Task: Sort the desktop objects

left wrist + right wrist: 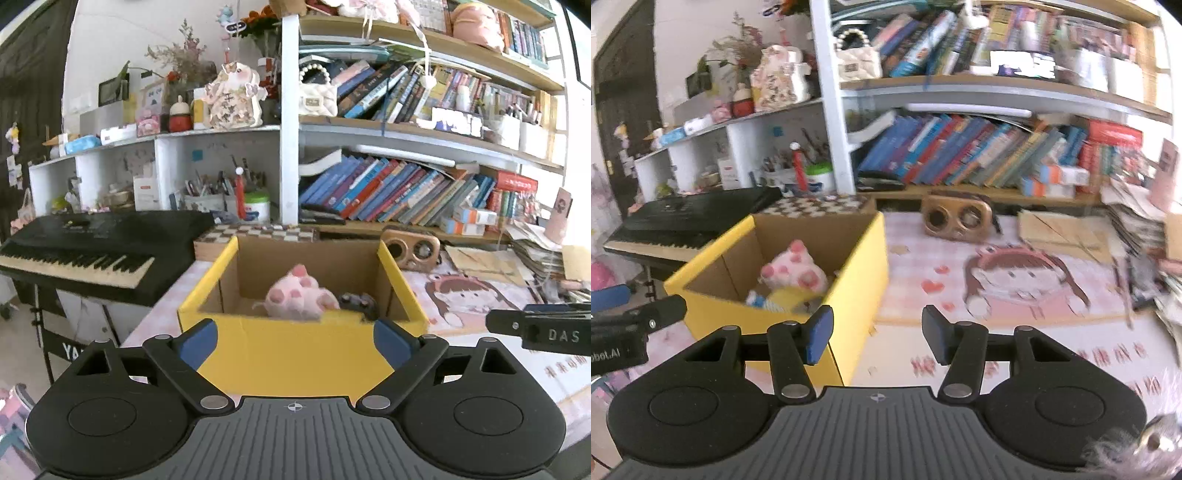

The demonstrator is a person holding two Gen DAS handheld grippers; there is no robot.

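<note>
2 grippers tilt down: my left gripper (295, 341) gapes wide and empty before the yellow box (295, 354); right gripper (877, 338) half-parted, empty. Pink plush (301, 291) lies inside.

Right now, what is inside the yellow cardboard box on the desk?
Inside the yellow cardboard box lies a pink plush toy, with a small dark object beside it and something yellow and blue below. The box floor underneath is covered.

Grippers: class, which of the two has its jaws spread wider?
The left gripper: its jaws stand wide before the yellow box; the right gripper shows a narrower, empty gap.
</note>
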